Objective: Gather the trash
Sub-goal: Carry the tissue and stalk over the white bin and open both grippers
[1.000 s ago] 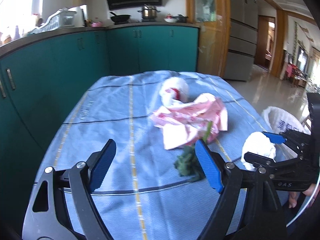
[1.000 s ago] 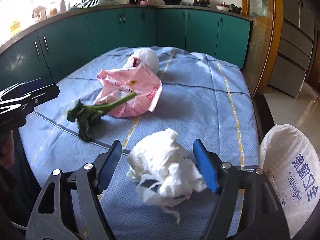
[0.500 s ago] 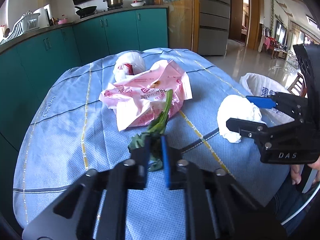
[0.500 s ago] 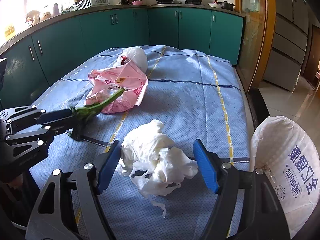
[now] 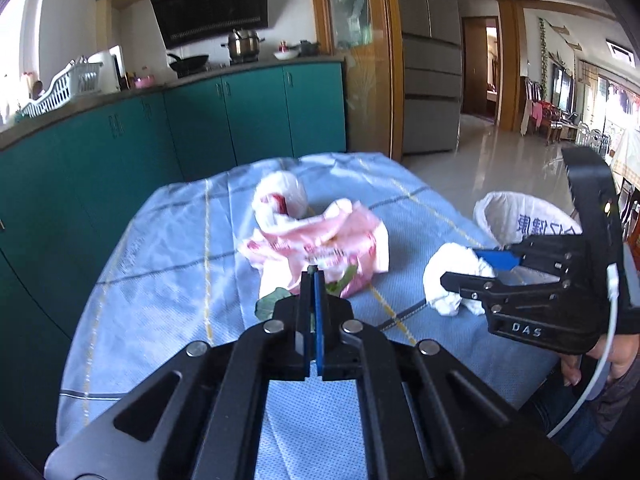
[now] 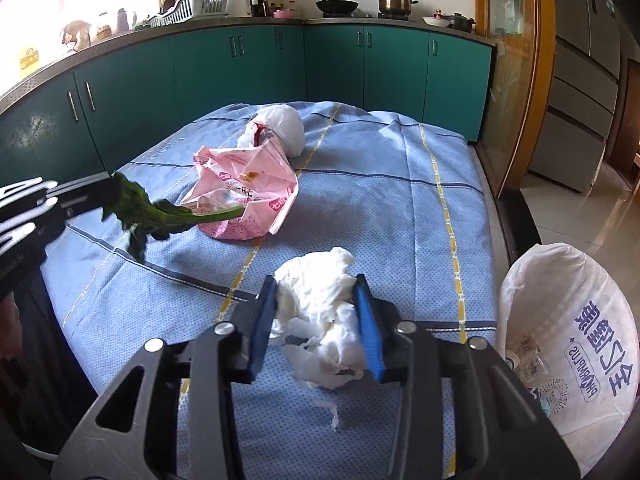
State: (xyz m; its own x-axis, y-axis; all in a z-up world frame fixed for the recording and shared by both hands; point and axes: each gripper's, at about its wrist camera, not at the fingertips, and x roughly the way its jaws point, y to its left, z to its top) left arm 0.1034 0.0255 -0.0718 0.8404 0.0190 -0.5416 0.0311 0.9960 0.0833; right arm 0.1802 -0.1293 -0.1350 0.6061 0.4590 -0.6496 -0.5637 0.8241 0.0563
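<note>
left gripper clamping the green vegetable scrap, lifting it clear of the blue cloth; right gripper closing on the crumpled white tissue, near right; white bag sitting open right of it, likely the drop target

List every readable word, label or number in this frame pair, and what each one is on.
"DAS": white letters on the right gripper body, left wrist view.
"PHXONPLUS" (roughly), printed upside down with large blue Chinese characters: white trash bag.
Red print on the pink plastic bag: too blurred.
Label on the fridge: too small.
</note>
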